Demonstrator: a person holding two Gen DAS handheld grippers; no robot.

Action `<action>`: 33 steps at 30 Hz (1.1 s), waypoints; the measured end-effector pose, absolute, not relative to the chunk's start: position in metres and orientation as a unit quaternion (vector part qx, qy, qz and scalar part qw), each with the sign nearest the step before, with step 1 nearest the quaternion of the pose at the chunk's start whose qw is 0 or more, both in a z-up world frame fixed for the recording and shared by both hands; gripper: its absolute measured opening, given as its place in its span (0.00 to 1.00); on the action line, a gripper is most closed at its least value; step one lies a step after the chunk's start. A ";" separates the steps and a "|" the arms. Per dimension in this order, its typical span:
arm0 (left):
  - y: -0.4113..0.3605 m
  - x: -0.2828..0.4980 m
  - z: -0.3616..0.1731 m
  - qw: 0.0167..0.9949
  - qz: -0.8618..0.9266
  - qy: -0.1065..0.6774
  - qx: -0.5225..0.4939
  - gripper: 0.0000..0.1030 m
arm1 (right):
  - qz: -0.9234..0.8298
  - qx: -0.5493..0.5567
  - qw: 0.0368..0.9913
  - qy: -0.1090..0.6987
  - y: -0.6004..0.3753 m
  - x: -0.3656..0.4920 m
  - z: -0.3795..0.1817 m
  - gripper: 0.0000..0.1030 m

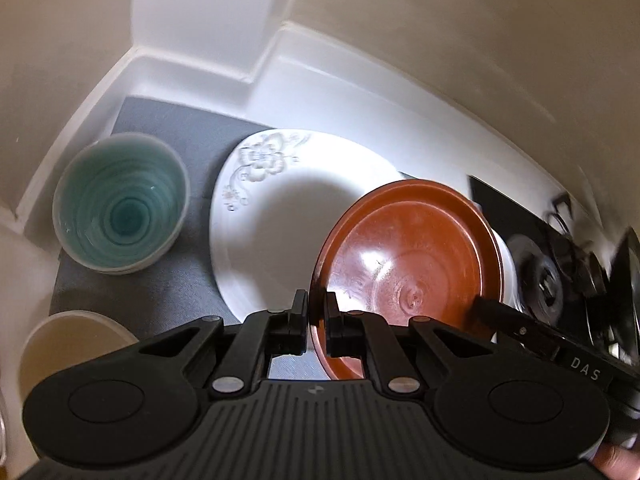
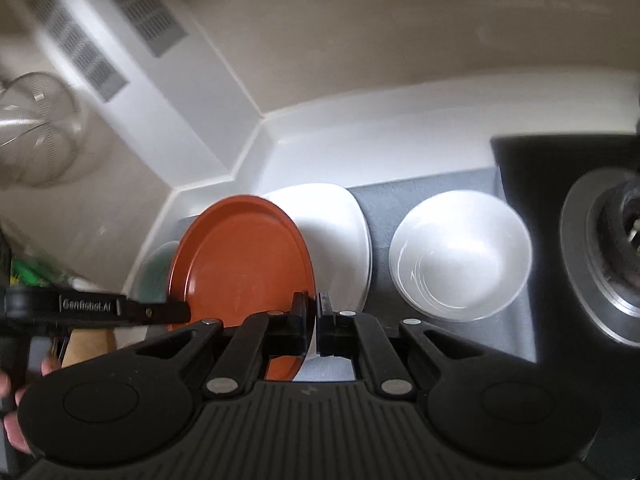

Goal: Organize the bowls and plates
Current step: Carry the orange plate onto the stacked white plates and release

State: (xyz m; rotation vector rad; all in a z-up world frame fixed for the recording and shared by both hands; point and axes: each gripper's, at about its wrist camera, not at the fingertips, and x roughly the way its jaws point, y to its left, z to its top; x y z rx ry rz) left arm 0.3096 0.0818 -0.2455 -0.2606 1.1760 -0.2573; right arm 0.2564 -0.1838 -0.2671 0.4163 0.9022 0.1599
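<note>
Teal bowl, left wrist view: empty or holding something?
Empty. The teal bowl stands upright on the grey mat, its spiral-glazed bottom fully visible.

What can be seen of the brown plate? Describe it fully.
The brown plate is round, glossy reddish-brown, plastic-looking, with a raised rim and a small central mark. It is tilted above the white floral plate, over the grey mat. The left gripper clamps one edge, the right gripper the opposite edge.
</note>
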 end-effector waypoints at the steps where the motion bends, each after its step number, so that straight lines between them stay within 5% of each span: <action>1: 0.083 0.314 -0.251 0.816 -0.113 0.553 -0.124 0.08 | 0.078 0.200 0.876 0.432 -0.182 0.263 -0.271 0.04; 28: 0.069 0.366 -0.309 0.839 -0.078 0.538 -0.037 0.08 | 0.075 0.055 0.901 0.425 -0.142 0.340 -0.344 0.09; 30: 0.076 0.364 -0.306 0.836 -0.078 0.542 -0.049 0.15 | 0.076 0.061 0.903 0.418 -0.143 0.337 -0.346 0.12; 33: 0.084 0.357 -0.297 0.844 -0.081 0.529 -0.045 0.24 | 0.081 0.077 0.905 0.411 -0.145 0.331 -0.344 0.32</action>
